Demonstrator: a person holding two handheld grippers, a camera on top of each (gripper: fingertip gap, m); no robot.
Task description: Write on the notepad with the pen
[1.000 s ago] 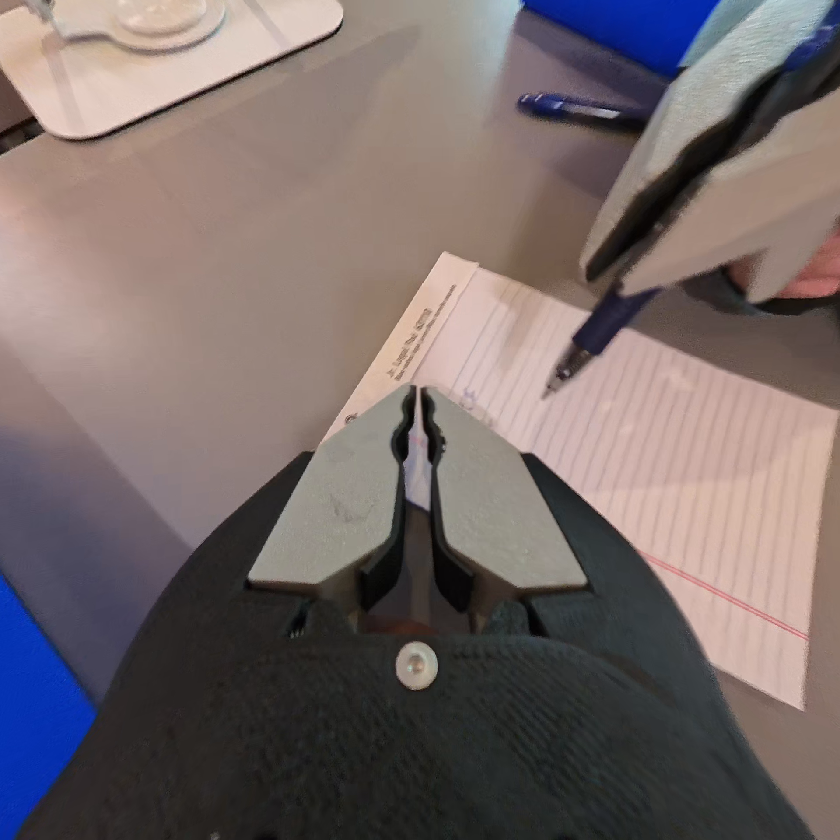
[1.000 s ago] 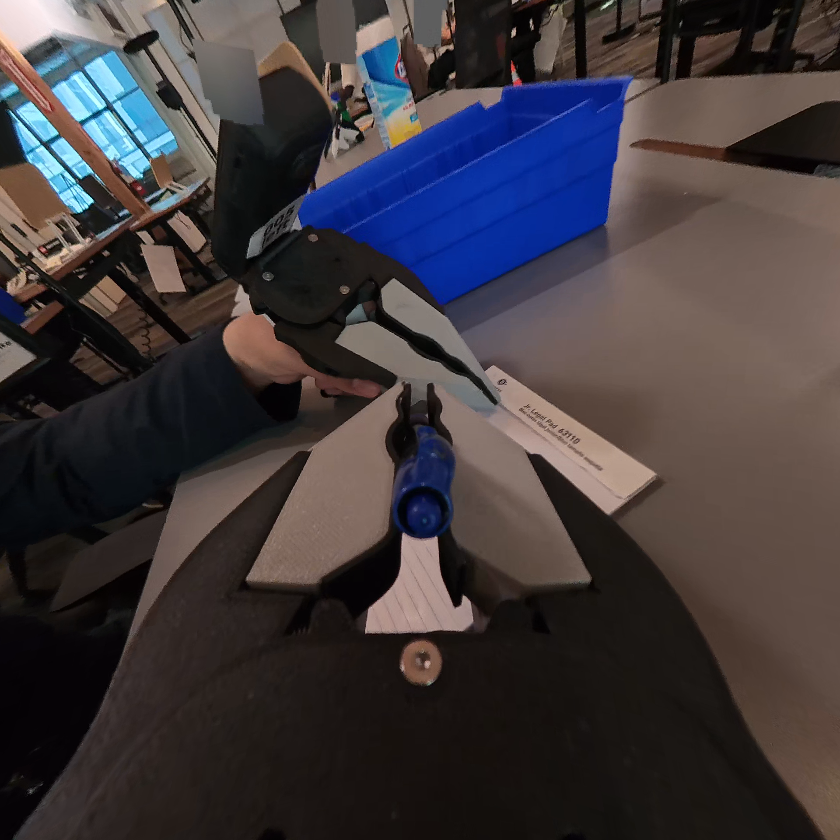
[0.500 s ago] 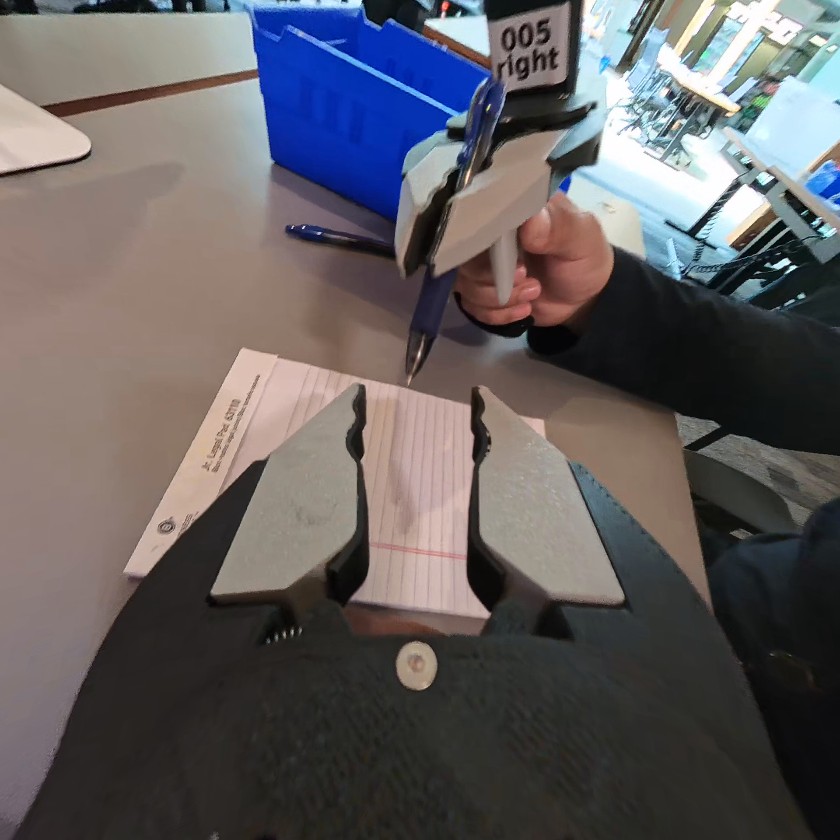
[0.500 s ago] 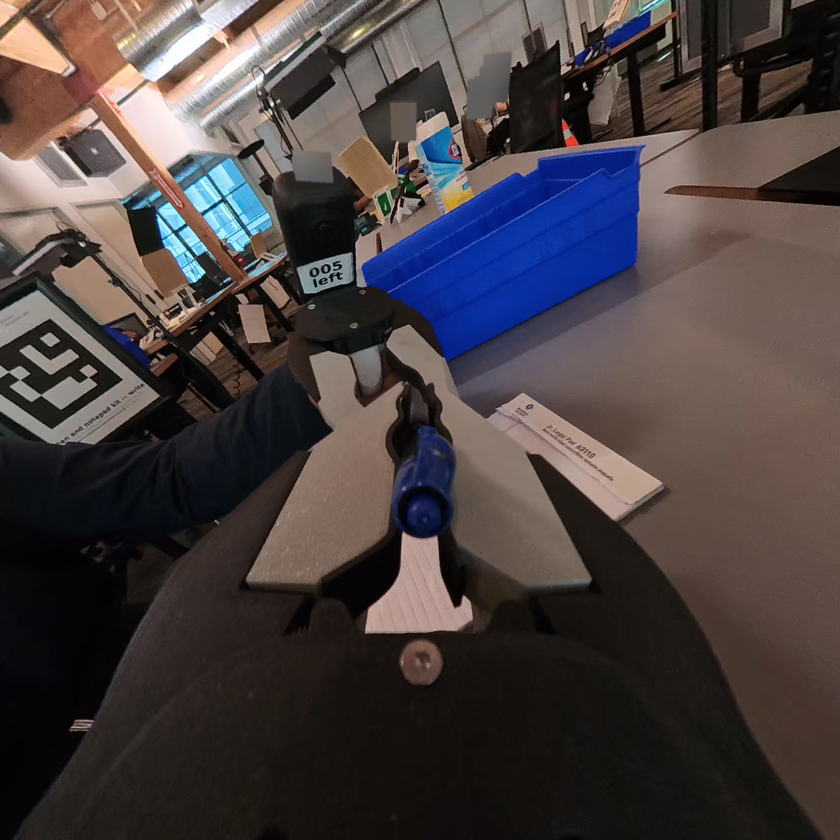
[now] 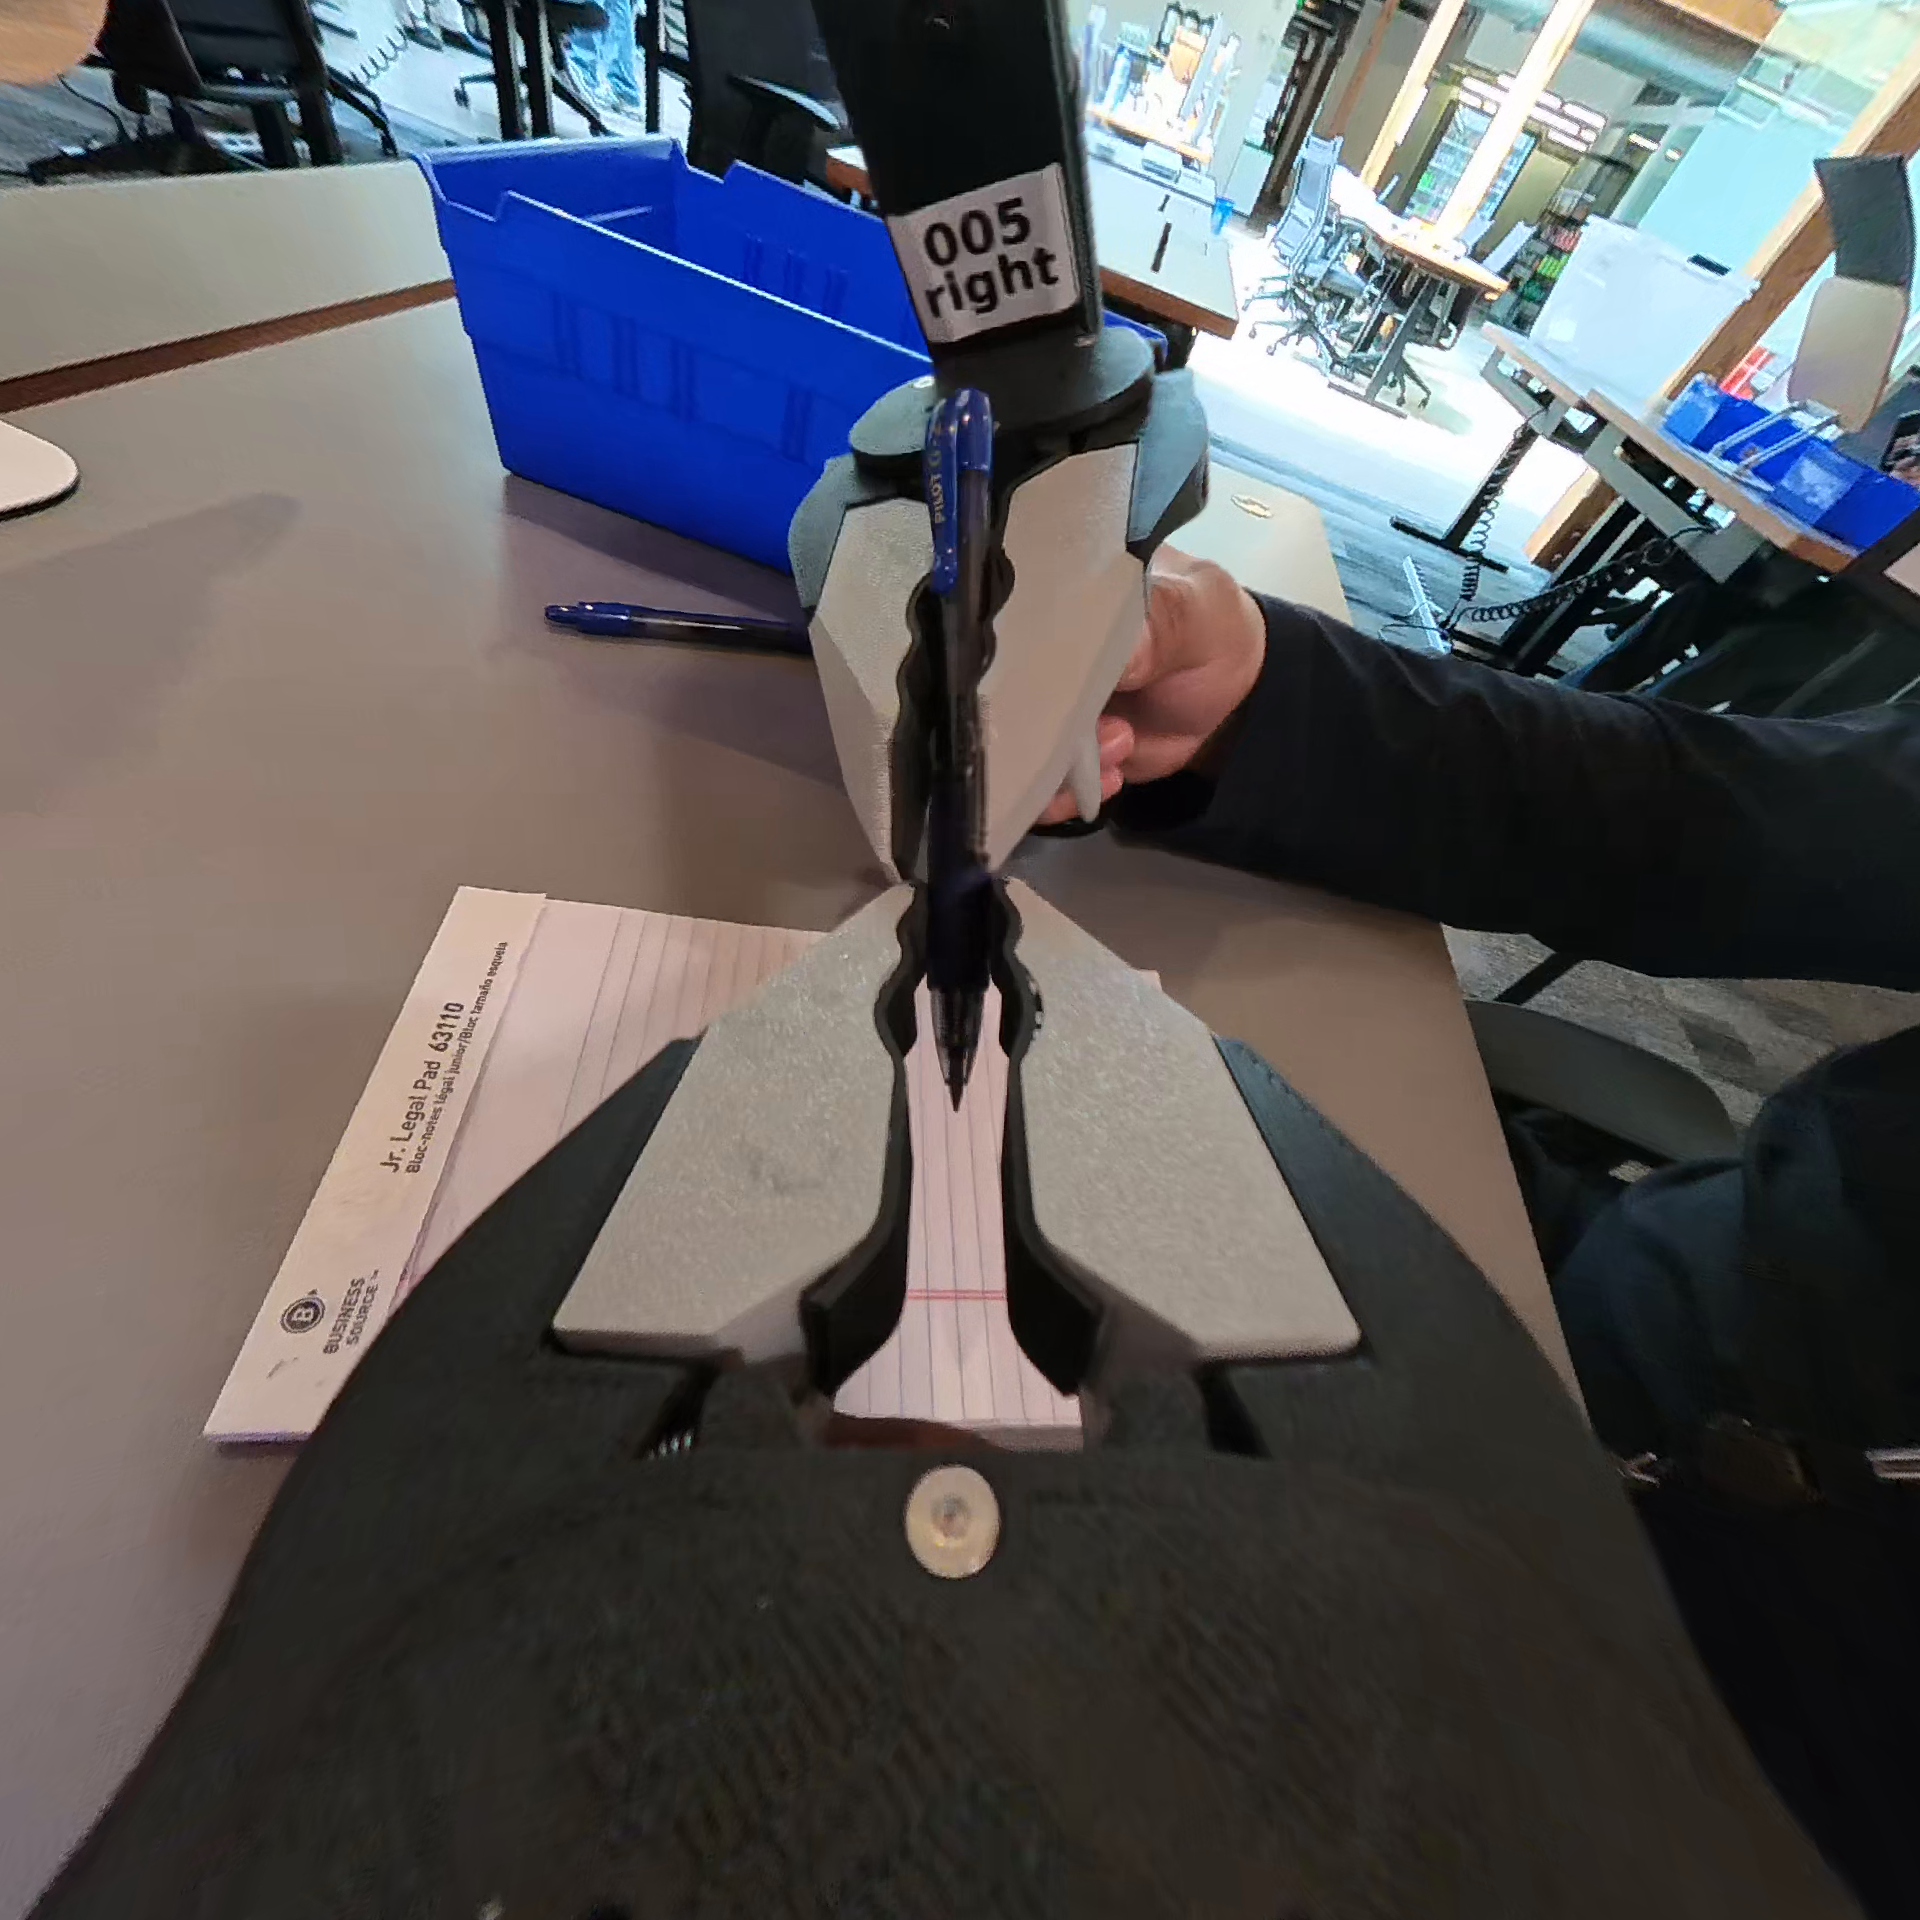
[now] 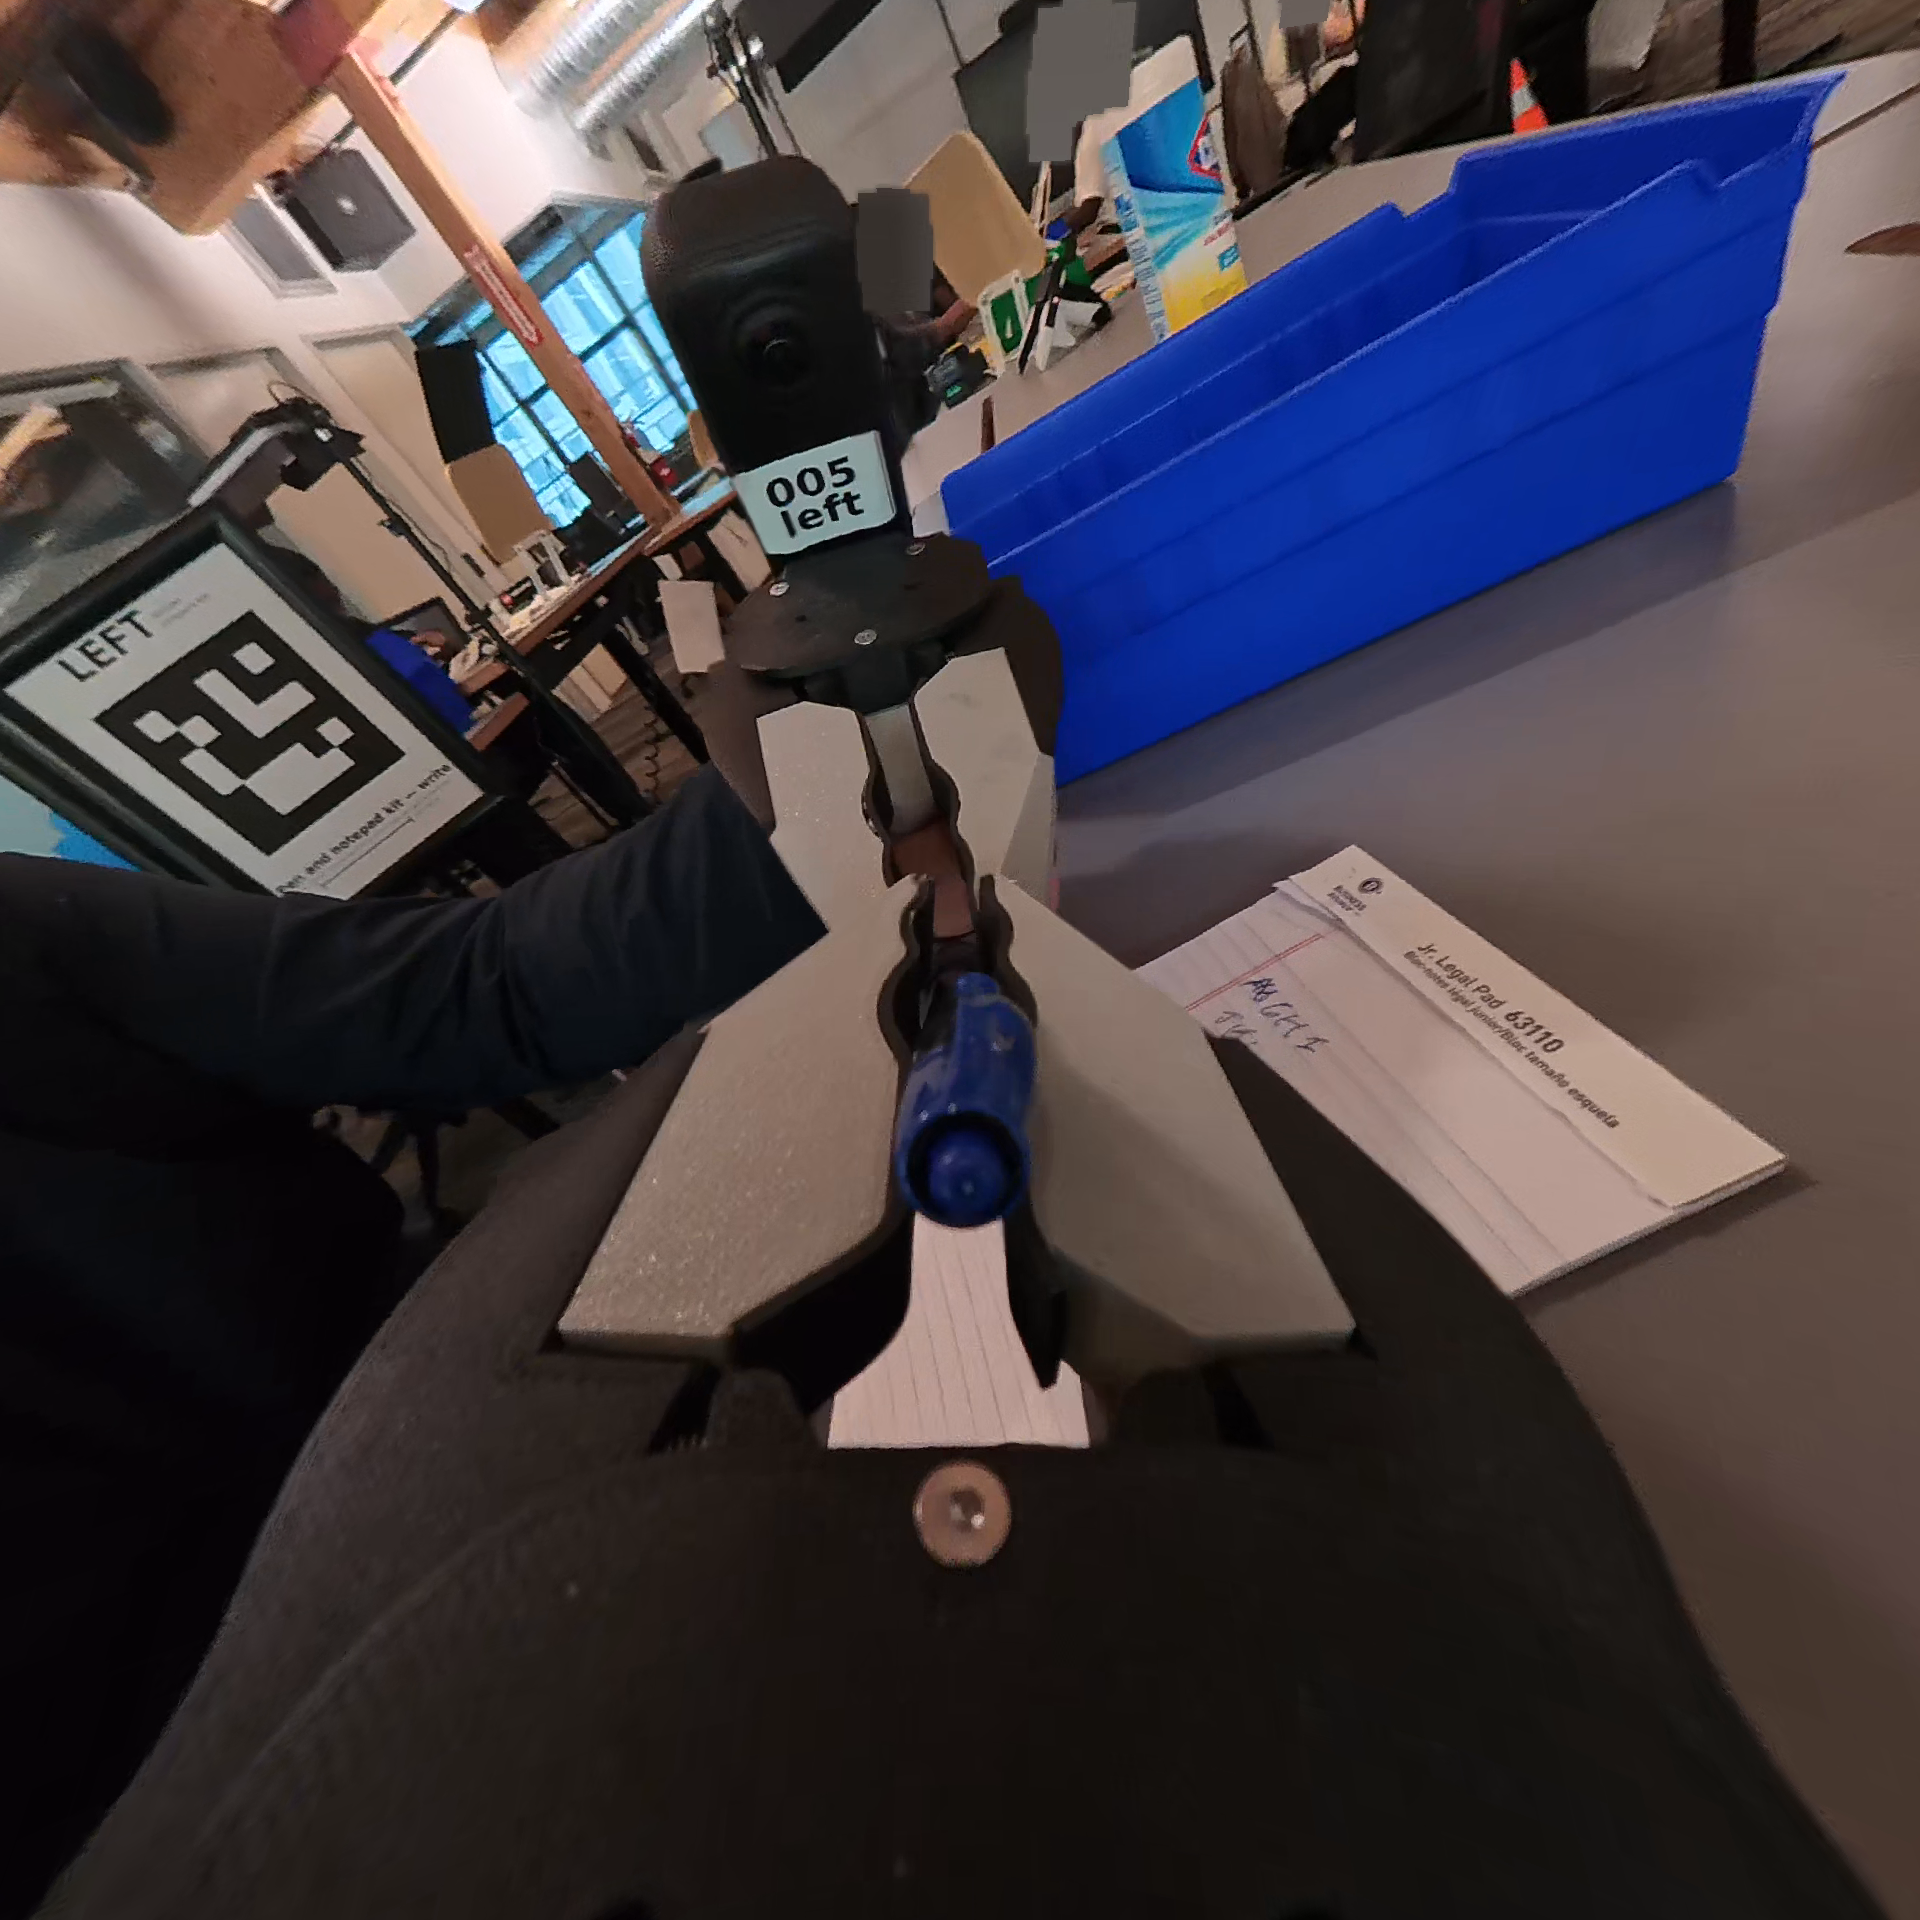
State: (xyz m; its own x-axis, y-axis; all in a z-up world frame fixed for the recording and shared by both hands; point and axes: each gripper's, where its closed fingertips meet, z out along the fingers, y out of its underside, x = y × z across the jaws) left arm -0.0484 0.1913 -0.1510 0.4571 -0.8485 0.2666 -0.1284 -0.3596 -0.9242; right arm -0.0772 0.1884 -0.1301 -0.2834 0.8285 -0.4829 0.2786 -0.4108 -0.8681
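Note:
The blue pen (image 5: 956, 727) stands almost upright over the white lined notepad (image 5: 623, 987), tip down just above the page. My right gripper (image 6: 951, 904) is shut on its upper barrel (image 6: 966, 1091). My left gripper (image 5: 956, 914) faces it tip to tip, jaws closed in around the pen's lower grip section. The right gripper also shows in the left wrist view (image 5: 951, 873), and the left gripper in the right wrist view (image 6: 925, 873). The notepad (image 6: 1403, 1091) lies flat with a little blue handwriting near its top.
A second blue pen (image 5: 665, 623) lies on the grey table (image 5: 260, 779) beyond the pad. A blue bin (image 5: 644, 343) stands behind it and also shows in the right wrist view (image 6: 1455, 416). A sign board (image 6: 239, 717) stands off the table's left side. My two grippers' fingertips are within a few centimetres of each other.
My left gripper lifted off the pad, opened, then narrowed around the pen's lower part. The right gripper brought the pen upright and closer, between my left fingers.

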